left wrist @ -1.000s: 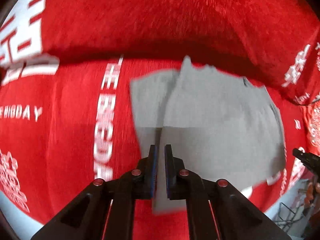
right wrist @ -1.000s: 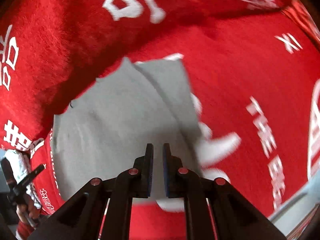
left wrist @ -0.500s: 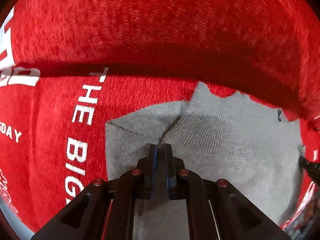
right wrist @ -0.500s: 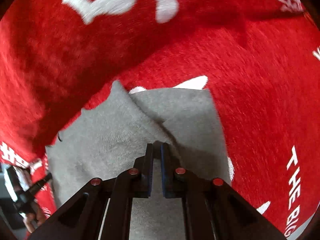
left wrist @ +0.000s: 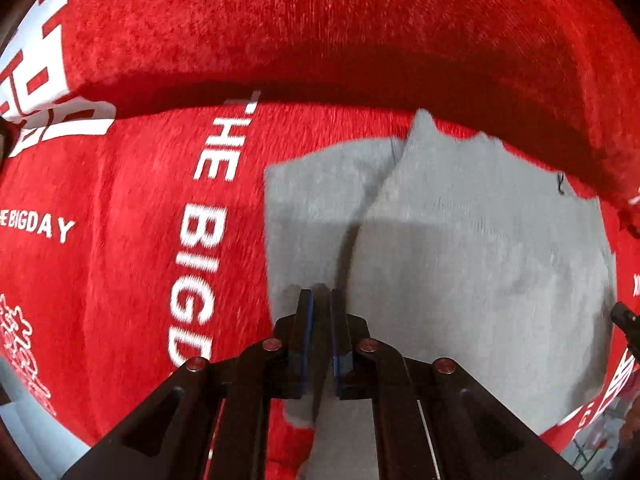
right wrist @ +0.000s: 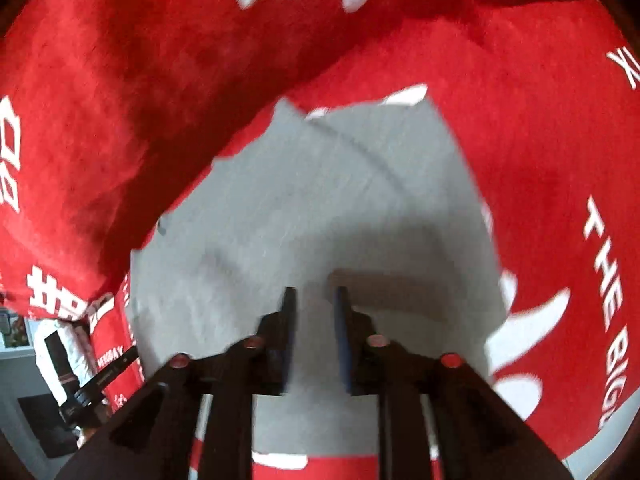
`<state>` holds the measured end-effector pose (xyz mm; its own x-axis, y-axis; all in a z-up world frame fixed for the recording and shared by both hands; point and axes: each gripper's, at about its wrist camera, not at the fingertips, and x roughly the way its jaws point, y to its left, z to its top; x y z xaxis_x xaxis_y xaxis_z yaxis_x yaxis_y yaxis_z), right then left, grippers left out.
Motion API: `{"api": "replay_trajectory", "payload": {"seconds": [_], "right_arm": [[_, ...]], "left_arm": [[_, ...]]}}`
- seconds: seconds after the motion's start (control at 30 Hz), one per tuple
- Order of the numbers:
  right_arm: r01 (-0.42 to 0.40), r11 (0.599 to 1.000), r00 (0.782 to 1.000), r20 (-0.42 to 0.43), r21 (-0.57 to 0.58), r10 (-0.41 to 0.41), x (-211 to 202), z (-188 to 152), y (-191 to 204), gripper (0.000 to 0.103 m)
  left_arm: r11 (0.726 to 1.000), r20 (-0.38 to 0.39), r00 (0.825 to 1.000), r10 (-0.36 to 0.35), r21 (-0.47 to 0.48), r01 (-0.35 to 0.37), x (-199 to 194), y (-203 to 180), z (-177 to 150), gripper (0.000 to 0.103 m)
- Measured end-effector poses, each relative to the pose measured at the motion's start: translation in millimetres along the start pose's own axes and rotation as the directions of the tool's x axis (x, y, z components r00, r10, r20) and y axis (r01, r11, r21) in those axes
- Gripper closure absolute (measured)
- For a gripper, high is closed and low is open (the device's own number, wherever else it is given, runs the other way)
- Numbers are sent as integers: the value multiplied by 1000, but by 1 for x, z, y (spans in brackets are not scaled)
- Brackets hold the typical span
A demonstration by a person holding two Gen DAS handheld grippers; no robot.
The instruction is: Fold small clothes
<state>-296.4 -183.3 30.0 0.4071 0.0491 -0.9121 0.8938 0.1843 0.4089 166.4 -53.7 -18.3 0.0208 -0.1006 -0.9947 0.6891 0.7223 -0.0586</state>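
Observation:
A small grey knit garment point(left wrist: 460, 260) lies folded on a red blanket point(left wrist: 120, 240) with white lettering. My left gripper point(left wrist: 320, 294) points down over the garment's near left edge and is shut, with a strip of grey cloth pinched between its pads. In the right wrist view the same garment point(right wrist: 320, 208) spreads out below my right gripper point(right wrist: 314, 292). Its jaws are opening, the pads stand apart and press on nothing, and the cloth lies under them. A diagonal fold line crosses the garment's far corner.
The red blanket point(right wrist: 540, 160) rises in a thick ridge point(left wrist: 320, 20) just behind the garment. The tip of the other gripper point(left wrist: 624, 320) shows at the right edge. A black gripper handle point(right wrist: 100, 376) and room clutter sit at the lower left.
Both grippers came down with the garment's edge onto the blanket. The right jaws, shut on the cloth before, have parted and let it go. The left stays shut.

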Motion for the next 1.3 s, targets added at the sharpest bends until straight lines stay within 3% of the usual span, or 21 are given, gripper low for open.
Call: {"api": "replay_trajectory", "payload": {"seconds": [0.03,0.07,0.2,0.33,0.57,0.6,0.63,0.67,0.7,0.97,1.3], "right_arm": [[-5,1000,1000,-10,-1,5,1,-9,5,58],[-7,1000,1000,-16,-5,7,2,-14,8,56],[-14,999,999,-46,-48,11,9,-39,27,56],[-17,996,997,-71,-86,11,16,-62,42,47],[-41,994,994,-110,-102,29,26,-85,59,41],[-42,993,993,-114,-107,30,27,-87,61,41],[-42,993,993,-118,-112,29,28,-91,64,41],[-43,993,992,-120,-114,29,31,-94,68,40],[-45,992,992,-123,-115,31,32,-97,70,38],[-84,991,988,-142,-103,69,41,-113,84,23],[-168,983,971,-187,-75,151,52,-139,98,23]], "left_arm": [[1000,-5,1000,2,-1,-2,-1,2,-5,94],[1000,-8,1000,-2,-3,2,-2,5,-13,94],[1000,-18,1000,2,-10,-3,-7,12,-30,94],[1000,-47,999,3,0,-3,-7,18,-42,94],[1000,-47,999,18,24,-16,-14,12,-62,94],[1000,-47,999,18,26,-17,-15,13,-63,75],[999,-43,999,23,25,-22,-16,14,-64,25],[999,-34,999,36,18,-35,-18,15,-65,4],[998,9,998,57,7,-57,-24,17,-66,0],[998,15,998,62,8,-62,-25,25,-65,0],[995,-12,996,93,-36,-94,-18,43,-62,0]]}}
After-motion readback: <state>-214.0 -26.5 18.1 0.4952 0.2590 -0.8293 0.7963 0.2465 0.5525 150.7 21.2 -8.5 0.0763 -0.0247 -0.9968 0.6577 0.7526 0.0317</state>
